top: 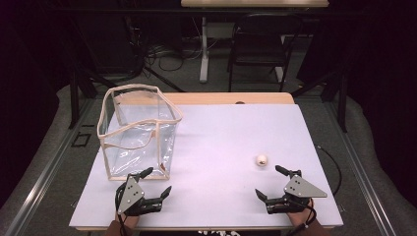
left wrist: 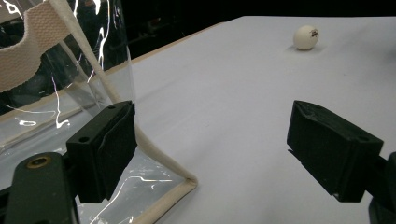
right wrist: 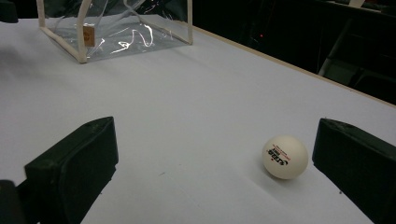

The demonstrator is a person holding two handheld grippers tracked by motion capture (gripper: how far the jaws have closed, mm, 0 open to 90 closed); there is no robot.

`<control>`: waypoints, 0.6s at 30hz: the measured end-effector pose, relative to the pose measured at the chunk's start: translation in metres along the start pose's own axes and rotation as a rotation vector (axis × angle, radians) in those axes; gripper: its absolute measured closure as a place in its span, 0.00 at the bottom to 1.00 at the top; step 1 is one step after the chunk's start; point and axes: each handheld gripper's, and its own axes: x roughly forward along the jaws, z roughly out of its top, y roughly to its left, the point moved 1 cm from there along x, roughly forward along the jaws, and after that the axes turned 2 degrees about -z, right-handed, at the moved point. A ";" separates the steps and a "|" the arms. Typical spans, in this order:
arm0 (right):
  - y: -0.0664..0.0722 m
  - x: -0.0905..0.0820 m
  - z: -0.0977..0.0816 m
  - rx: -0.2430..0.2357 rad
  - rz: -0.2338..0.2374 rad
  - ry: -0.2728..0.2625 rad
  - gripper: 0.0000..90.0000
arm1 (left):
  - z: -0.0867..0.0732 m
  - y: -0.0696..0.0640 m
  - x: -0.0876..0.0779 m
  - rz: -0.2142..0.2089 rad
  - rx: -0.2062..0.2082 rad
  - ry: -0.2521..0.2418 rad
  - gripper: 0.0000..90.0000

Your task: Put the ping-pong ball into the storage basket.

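The small white printed table-tennis ball lies just ahead-left of the released right hand-held gripper, nearer it than the released left hand-held gripper.

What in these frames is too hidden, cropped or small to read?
- Ball: print too small to read, right gripper view.
- Clear bag: cut off by the frame's top and left edges, left gripper view.
- Tag on bag: too small.
- Forearms: cropped by the bottom edge, high view.
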 end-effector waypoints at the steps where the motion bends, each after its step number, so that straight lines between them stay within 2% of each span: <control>1: 0.000 0.000 0.000 0.000 0.000 0.000 0.00 | 0.000 0.000 0.000 0.000 0.000 0.000 0.18; 18: -0.001 0.006 0.002 0.003 0.002 0.027 0.00 | 0.001 0.000 0.003 -0.004 0.005 0.010 0.18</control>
